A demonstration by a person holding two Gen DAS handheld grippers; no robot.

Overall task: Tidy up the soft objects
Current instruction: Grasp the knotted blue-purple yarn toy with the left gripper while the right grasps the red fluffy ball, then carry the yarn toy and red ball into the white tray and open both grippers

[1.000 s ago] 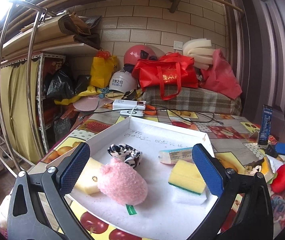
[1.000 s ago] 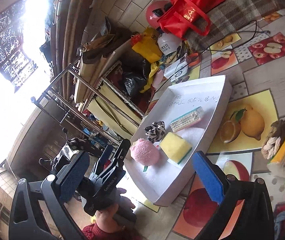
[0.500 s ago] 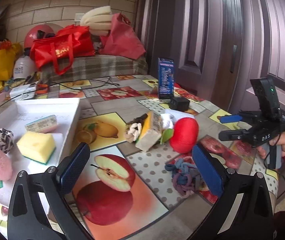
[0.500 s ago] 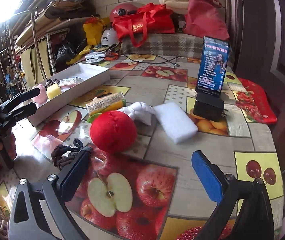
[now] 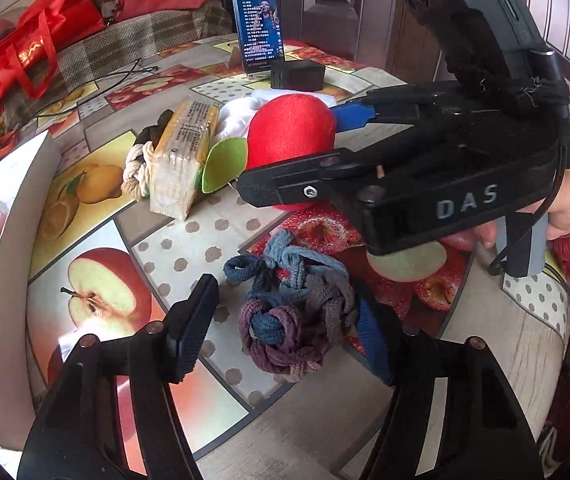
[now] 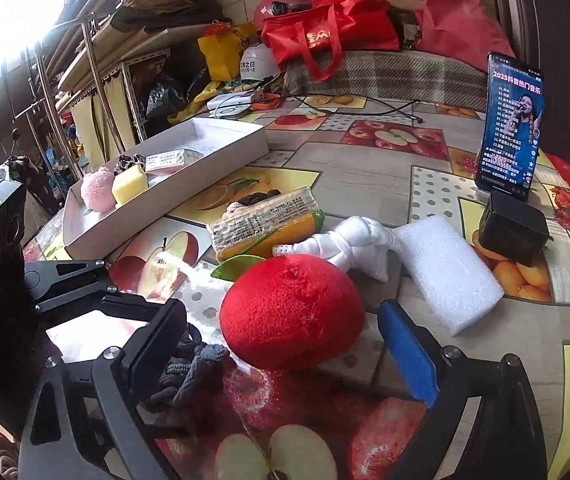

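Observation:
A bundle of blue, grey and purple hair ties (image 5: pixel 295 308) lies on the fruit-print table, between the fingers of my open left gripper (image 5: pixel 285 332). A red plush apple (image 6: pixel 291 312) with a green leaf sits between the fingers of my open right gripper (image 6: pixel 281 344); it also shows in the left wrist view (image 5: pixel 291 136), with the right gripper (image 5: pixel 305 148) straddling it. Neither gripper is closed on its object. The hair ties (image 6: pixel 189 368) lie by the right gripper's left finger. The white tray (image 6: pixel 165 204) holds a pink plush ball (image 6: pixel 97 194), a yellow sponge (image 6: pixel 129 184) and other soft items.
A wrapped yellow sponge pack (image 6: pixel 265 220), a white cloth knot (image 6: pixel 349 244) and a white foam block (image 6: pixel 449 272) lie behind the apple. A phone (image 6: pixel 513 128) stands on a black stand (image 6: pixel 513 228) at the right. Bags and helmets are piled at the back.
Both grippers have moved in low over the table. The left now straddles the hair ties and the right now straddles the red plush apple. Both stay open.

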